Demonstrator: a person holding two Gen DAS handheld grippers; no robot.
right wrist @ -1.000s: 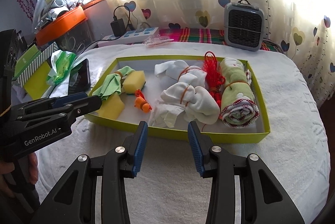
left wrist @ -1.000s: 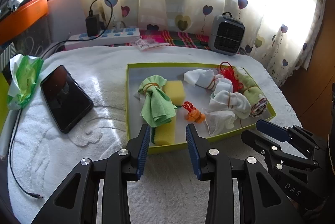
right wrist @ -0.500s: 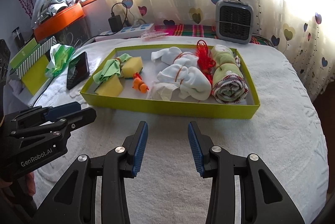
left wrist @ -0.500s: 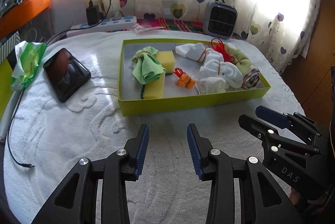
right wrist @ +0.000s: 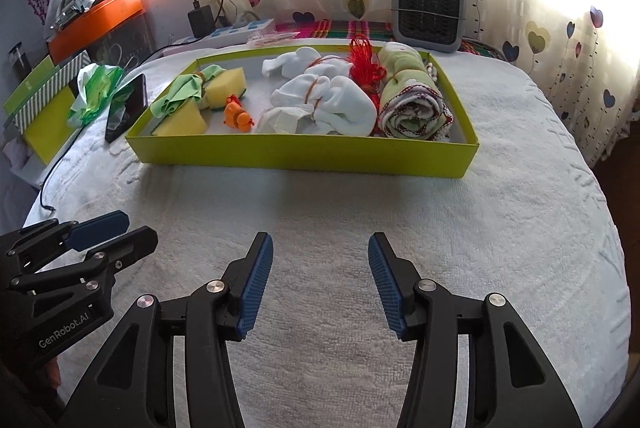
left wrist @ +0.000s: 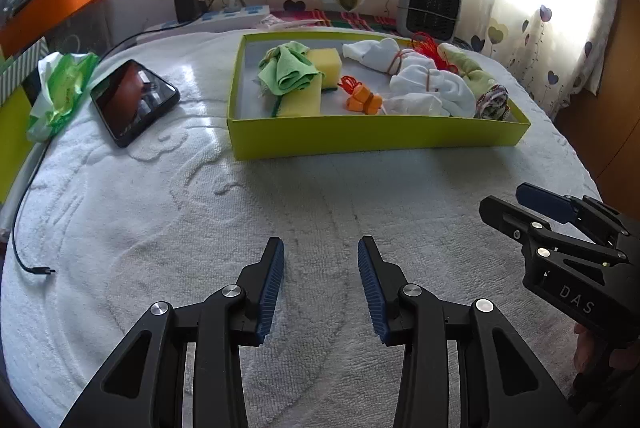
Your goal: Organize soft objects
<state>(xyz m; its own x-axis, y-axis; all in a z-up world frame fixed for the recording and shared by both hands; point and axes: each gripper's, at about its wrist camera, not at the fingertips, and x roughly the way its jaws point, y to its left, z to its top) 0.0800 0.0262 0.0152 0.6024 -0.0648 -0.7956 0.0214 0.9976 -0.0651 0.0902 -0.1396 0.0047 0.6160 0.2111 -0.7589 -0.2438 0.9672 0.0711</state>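
Observation:
A yellow-green tray sits on the white towel-covered table. It holds a green cloth, yellow sponges, an orange toy, white bundled cloths, red string and a rolled green towel. My left gripper hovers open over bare towel in front of the tray, nothing between its fingers. My right gripper is also in front of the tray, its jaws opening and empty. Each gripper shows in the other's view: the right gripper, the left gripper.
A black phone and a green plastic bag lie left of the tray, with a black cable along the left edge. A grey heater and a power strip stand behind. The table drops off at the right.
Both grippers have drawn back from the tray and sunk toward the towel; the tray looks farther away. The right gripper's jaws have spread wider.

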